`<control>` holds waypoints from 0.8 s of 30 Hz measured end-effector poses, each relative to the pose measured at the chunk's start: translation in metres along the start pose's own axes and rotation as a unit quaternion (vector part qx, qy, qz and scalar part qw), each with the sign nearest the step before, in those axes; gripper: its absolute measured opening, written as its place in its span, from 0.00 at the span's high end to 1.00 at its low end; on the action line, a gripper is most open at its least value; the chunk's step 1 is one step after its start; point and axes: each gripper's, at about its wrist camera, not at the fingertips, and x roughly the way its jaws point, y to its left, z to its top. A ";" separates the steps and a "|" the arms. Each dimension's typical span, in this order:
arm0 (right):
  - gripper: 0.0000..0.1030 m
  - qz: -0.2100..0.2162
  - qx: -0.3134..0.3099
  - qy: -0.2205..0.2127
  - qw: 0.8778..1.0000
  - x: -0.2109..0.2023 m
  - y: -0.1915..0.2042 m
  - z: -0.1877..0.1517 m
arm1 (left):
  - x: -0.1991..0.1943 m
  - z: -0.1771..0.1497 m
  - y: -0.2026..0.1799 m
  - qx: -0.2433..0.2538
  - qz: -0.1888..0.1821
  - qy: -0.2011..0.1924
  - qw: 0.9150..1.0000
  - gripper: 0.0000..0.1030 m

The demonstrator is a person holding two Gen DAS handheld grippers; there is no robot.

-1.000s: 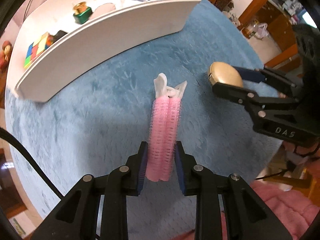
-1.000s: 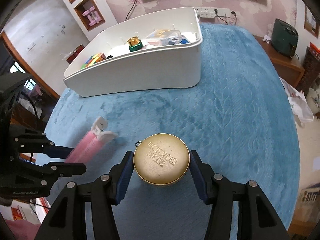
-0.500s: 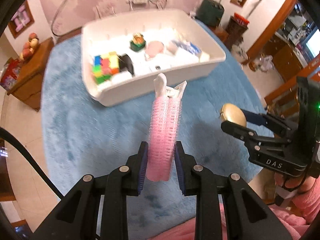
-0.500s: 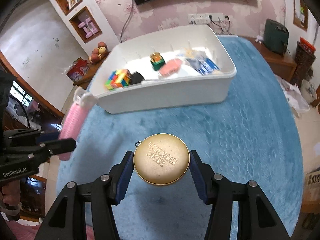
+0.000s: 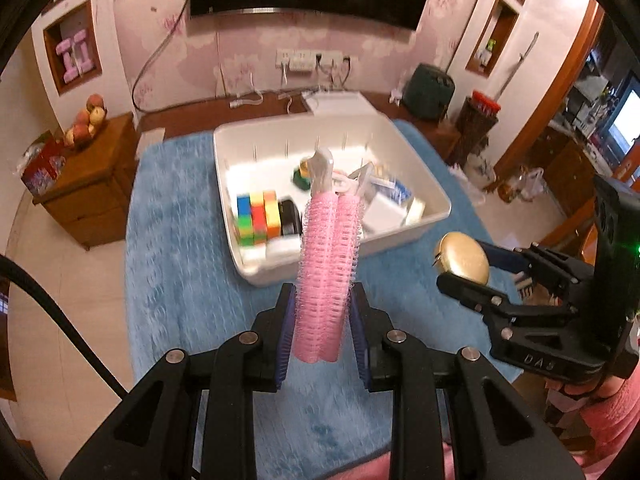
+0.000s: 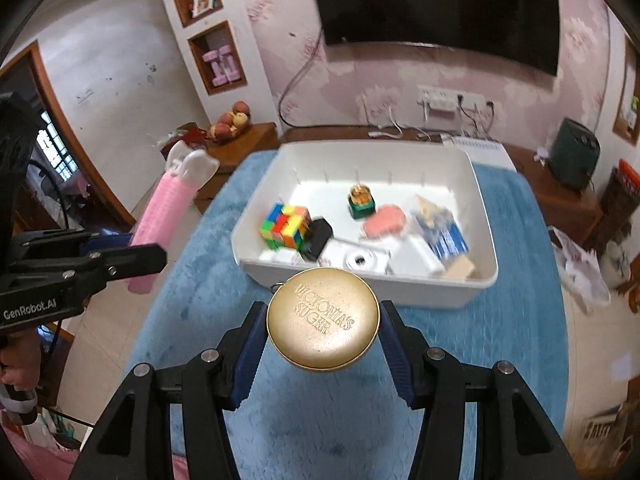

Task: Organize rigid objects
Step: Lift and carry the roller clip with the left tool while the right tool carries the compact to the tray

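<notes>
My left gripper [image 5: 322, 320] is shut on a pink hair roller clip [image 5: 326, 264] with a white clasp at its far end; it hangs in the air above the blue rug [image 5: 180, 272], short of the white bin [image 5: 420, 184]. My right gripper [image 6: 323, 332] is shut on a round gold tin [image 6: 323, 320] with raised lettering, held above the rug just before the white bin [image 6: 360, 276]. The left wrist view has the right gripper [image 5: 468, 270] and gold tin [image 5: 464, 256] at the right. In the right wrist view the left gripper [image 6: 132, 246] and roller clip [image 6: 164, 216] are at the left.
The bin holds a colour cube [image 6: 285, 226], a black box [image 6: 320, 236], a green and gold bottle [image 6: 361, 202], a pink pad [image 6: 386, 220], a blue packet [image 6: 444, 232] and white items. A wooden cabinet [image 5: 92, 184] with fruit stands left; a television hangs behind.
Both grippers have risen well above the rug with their objects still held. The bin, seen side-on before, now shows its inside from above.
</notes>
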 end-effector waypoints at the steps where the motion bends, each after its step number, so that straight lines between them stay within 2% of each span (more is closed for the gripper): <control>1: 0.46 0.002 -0.003 -0.003 1.000 -0.001 0.002 0.004 | -0.002 0.005 0.001 -0.001 0.001 -0.008 1.000 0.73; 11: 0.46 0.003 -0.046 -0.046 0.998 -0.014 0.010 0.050 | 0.000 0.050 0.013 -0.011 0.007 -0.059 0.998 0.73; 16: 0.46 0.000 -0.043 -0.063 0.997 -0.010 0.004 0.073 | 0.009 0.069 0.016 -0.015 0.010 -0.074 0.997 0.73; 24: 0.46 0.009 -0.029 -0.068 0.997 0.015 -0.013 0.101 | 0.033 0.100 0.020 -0.025 0.013 -0.090 0.996 0.73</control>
